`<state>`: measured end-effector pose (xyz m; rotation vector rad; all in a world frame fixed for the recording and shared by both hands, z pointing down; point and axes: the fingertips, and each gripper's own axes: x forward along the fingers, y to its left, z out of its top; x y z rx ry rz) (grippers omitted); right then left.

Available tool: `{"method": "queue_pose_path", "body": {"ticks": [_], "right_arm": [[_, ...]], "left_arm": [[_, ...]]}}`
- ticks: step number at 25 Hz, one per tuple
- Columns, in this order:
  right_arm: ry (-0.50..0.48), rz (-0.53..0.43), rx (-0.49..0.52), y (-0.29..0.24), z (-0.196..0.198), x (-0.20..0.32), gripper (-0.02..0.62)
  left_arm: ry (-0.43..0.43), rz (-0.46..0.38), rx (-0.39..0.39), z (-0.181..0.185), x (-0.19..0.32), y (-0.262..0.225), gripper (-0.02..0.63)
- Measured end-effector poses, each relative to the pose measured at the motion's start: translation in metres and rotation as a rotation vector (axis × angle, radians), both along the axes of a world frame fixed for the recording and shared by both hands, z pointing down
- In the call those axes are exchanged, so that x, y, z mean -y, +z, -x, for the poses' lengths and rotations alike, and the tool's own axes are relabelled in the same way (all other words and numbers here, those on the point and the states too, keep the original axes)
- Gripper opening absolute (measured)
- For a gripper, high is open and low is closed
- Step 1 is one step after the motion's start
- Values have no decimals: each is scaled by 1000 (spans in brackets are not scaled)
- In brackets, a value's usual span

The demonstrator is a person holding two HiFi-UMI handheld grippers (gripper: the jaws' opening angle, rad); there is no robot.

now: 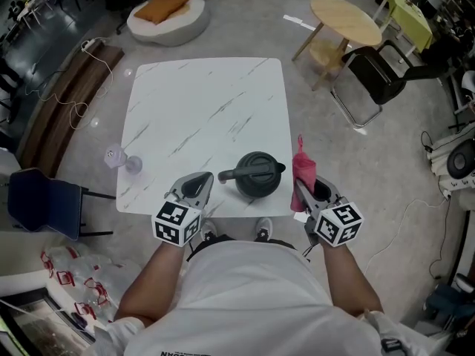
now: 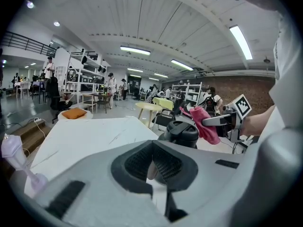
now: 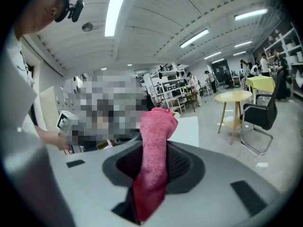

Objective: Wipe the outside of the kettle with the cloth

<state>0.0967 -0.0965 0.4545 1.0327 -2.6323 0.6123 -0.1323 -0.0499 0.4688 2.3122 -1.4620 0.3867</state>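
Note:
A dark grey kettle [image 1: 257, 173] stands near the front edge of the white marble table [image 1: 200, 110], its spout pointing left. My right gripper [image 1: 306, 186] is just right of the kettle and is shut on a pink cloth [image 1: 302, 170] that sticks up from its jaws; the cloth [image 3: 154, 157] fills the middle of the right gripper view. My left gripper [image 1: 196, 186] hovers left of the kettle by the table's front edge, shut with nothing in it. From the left gripper [image 2: 152, 170] I see the kettle [image 2: 182, 132] and the pink cloth [image 2: 203, 124] beyond.
A small clear purple glass [image 1: 117, 157] stands at the table's left edge. A blue chair [image 1: 41, 202] is on the left, a round wooden table [image 1: 344, 18] and a black chair [image 1: 375, 76] at the back right, and a round cushion seat [image 1: 165, 15] beyond the table.

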Motion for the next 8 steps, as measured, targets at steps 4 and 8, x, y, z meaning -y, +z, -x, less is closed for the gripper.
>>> {"method": "queue_pose_path", "body": {"ticks": [4, 8], "right_arm": [[-4, 1, -1, 1, 0, 2, 120], [-9, 2, 0, 1, 1, 5, 120]], "left_arm": [[-2, 0, 4, 0, 0, 1, 3], [-6, 1, 3, 0, 2, -1, 3]]}}
